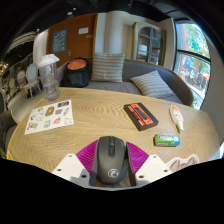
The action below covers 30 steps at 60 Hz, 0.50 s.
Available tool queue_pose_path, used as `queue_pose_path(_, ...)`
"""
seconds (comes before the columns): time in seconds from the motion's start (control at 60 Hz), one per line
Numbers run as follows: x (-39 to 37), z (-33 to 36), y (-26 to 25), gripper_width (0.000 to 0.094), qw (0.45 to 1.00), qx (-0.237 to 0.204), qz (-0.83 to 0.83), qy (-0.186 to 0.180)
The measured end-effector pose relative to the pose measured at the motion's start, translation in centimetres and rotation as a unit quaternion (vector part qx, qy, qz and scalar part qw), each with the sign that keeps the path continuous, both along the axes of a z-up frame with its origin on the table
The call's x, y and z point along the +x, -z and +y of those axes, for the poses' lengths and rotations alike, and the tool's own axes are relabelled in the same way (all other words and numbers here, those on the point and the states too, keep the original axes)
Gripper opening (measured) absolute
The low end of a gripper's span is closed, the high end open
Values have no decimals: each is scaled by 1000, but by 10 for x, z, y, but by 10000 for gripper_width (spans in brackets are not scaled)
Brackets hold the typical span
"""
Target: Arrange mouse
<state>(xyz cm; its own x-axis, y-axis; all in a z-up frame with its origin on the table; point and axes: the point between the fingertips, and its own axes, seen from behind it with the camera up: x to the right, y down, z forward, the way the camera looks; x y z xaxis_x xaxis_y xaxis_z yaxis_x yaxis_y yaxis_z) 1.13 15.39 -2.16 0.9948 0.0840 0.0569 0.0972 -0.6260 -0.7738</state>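
Observation:
A black wireless mouse (112,160) sits between my gripper's (112,150) two fingers, its tail end toward the camera. The pink pads (88,155) press against both of its sides, so the gripper is shut on the mouse. The mouse is over the near edge of the wooden table (100,125). Whether it rests on the table or is lifted a little cannot be told.
Beyond the fingers a black and red flat case (141,115) lies on the table. A pink object (176,117) and a small green item (166,139) lie to the right. A printed sheet (50,117) lies left, a clear bottle (50,75) behind it. A sofa with cushions (108,68) stands behind the table.

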Motion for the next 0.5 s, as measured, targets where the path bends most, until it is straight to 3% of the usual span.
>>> queue_pose_path(0.083, 3, 0, -6, 367, 1000, 17, -22, 4)
queue_pose_path(0.217, -9, -10, -24, 350, 999, 37, 1, -22)
queue_pose_path(0.4, 54, -61, -118, 347, 994, 107, -15, 1)
queue_pose_path(0.5, 116, -101, -111, 346, 992, 95, -71, 31)
